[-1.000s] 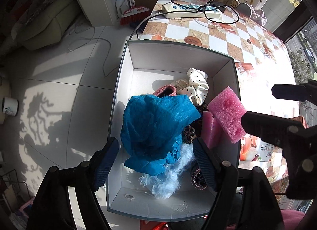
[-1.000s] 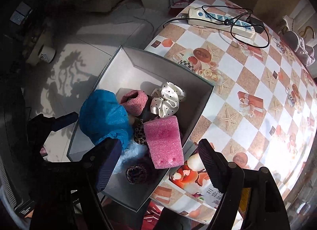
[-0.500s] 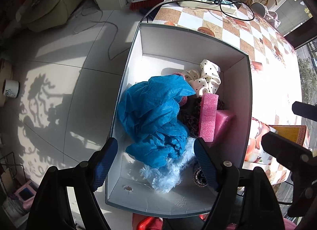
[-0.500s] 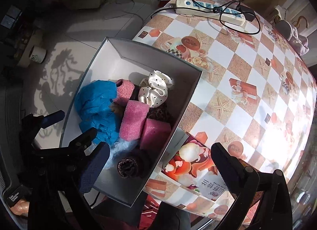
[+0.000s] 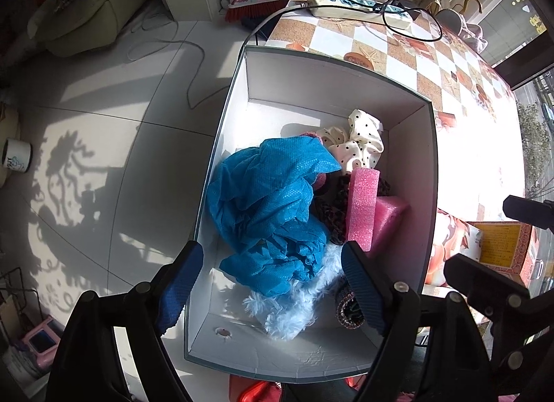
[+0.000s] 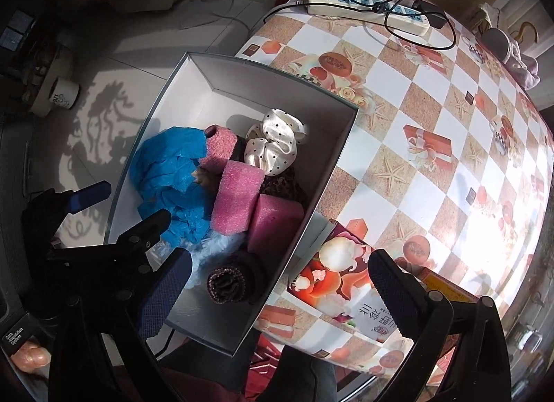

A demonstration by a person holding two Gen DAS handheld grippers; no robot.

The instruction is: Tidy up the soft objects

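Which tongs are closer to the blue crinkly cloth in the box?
Left. The left tongs hang open right over the blue cloth. The right tongs, also open, sit off to its side, above the box edge and a printed carton.

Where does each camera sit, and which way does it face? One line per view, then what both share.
Left wrist: on the left gripper, looking down into the white box; its open fingers and the right gripper show.
Right wrist: on the right gripper, looking down at the box edge and checkered table; open fingers show.
Shared: box, blue cloth, pink foam, power strip.
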